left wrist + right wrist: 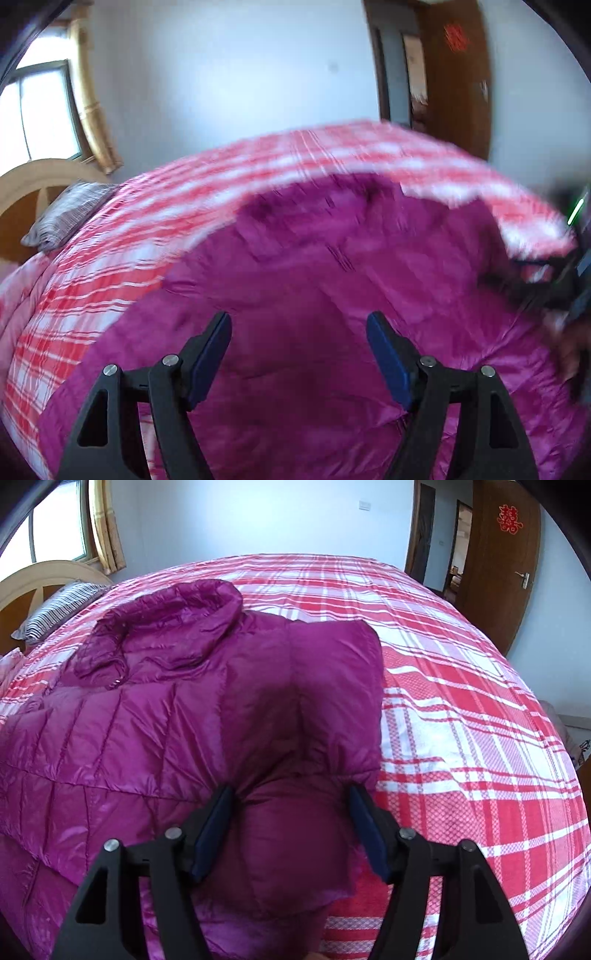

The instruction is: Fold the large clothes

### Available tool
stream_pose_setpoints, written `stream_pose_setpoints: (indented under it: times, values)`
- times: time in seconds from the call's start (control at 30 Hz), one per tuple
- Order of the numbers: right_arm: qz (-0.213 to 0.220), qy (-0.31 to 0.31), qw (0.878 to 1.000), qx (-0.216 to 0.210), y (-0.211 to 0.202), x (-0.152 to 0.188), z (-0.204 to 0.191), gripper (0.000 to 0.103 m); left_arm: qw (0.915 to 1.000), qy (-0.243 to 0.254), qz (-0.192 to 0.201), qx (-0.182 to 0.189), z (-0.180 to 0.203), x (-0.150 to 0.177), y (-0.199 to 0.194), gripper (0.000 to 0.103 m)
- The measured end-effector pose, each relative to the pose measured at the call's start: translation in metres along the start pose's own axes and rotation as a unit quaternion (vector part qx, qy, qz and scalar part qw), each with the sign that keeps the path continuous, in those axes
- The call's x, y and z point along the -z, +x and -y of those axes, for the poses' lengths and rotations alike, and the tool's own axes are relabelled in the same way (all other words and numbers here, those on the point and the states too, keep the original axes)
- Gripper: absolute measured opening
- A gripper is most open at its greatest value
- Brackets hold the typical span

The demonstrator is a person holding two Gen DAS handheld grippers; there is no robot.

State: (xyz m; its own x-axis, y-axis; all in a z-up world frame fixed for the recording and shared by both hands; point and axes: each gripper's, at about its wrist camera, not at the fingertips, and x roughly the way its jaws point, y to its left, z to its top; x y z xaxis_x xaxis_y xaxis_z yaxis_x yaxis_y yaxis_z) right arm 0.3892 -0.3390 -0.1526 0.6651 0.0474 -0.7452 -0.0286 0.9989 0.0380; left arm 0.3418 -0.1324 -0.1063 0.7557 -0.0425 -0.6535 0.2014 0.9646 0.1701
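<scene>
A magenta quilted down jacket [147, 716] lies spread on a bed with a red and white plaid cover [461, 709]. Its hood [177, 627] is at the far left. One sleeve [314, 701] is folded over the body. My right gripper [290, 794] has its jaws wide apart, with a bulge of the sleeve between them; I cannot tell if the pads press it. My left gripper [299, 321] is open and empty just above the jacket [332, 277]; that view is blurred. The right gripper shows as a dark shape at the right edge of the left wrist view [565, 273].
A striped pillow [59, 609] lies by the wooden headboard [40, 576] at the far left. A window [55, 528] with a yellow curtain is behind it. A brown door [498, 561] and an open doorway stand at the far right.
</scene>
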Motion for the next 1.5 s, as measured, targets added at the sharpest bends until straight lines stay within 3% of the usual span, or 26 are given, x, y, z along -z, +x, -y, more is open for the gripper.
stream_pose_setpoints:
  times: [0.13,0.2,0.3,0.4,0.47,0.57,0.8,0.93,1.03,1.13,1.33,1.5]
  values:
    - [0.077,0.049,0.995,-0.025,-0.046,-0.011,0.016,0.068,0.9992,0.017,-0.027,-0.024,0.014,0.013,0.036,0.076]
    - [0.094,0.054,0.994,-0.031,-0.055,-0.021,0.016,0.063,0.999,0.018,-0.028,-0.029,0.014,0.016,0.044,0.076]
    - [0.082,0.047,0.995,-0.043,-0.039,-0.039,0.006,0.062,0.9987,0.024,-0.032,-0.032,0.016,0.018,0.05,0.076]
    - [0.053,0.045,0.997,-0.036,-0.007,-0.045,0.002,0.052,0.998,0.033,-0.035,-0.041,0.019,0.023,0.051,0.08]
    - [0.025,0.061,0.997,-0.038,0.019,-0.043,0.006,0.051,0.9978,0.02,-0.041,-0.048,0.014,0.026,0.056,0.09]
    - [0.001,0.052,0.998,-0.041,0.04,-0.03,0.005,0.051,0.9974,-0.006,-0.059,-0.04,0.006,0.028,0.065,0.098]
    - [0.011,0.046,0.998,-0.036,0.043,-0.028,0.003,0.051,0.9959,-0.038,-0.08,-0.018,-0.003,0.031,0.075,0.102]
    - [-0.001,0.022,1.0,-0.01,0.038,-0.033,-0.005,0.051,0.995,-0.05,-0.086,-0.004,-0.007,0.032,0.076,0.102]
    - [0.023,0.051,0.998,-0.027,0.008,-0.031,-0.001,0.051,0.9944,-0.058,-0.088,0.005,-0.009,0.033,0.077,0.102]
    - [0.045,0.043,0.998,-0.025,-0.022,-0.021,-0.009,0.052,0.994,-0.062,-0.089,0.01,-0.011,0.034,0.078,0.102]
    - [-0.004,-0.005,1.0,-0.01,-0.005,0.012,-0.025,0.051,0.9939,-0.065,-0.089,0.014,-0.012,0.034,0.077,0.102]
    - [-0.007,-0.015,1.0,0.005,0.005,0.018,-0.027,0.051,0.9939,-0.064,-0.089,0.013,-0.013,0.034,0.077,0.102]
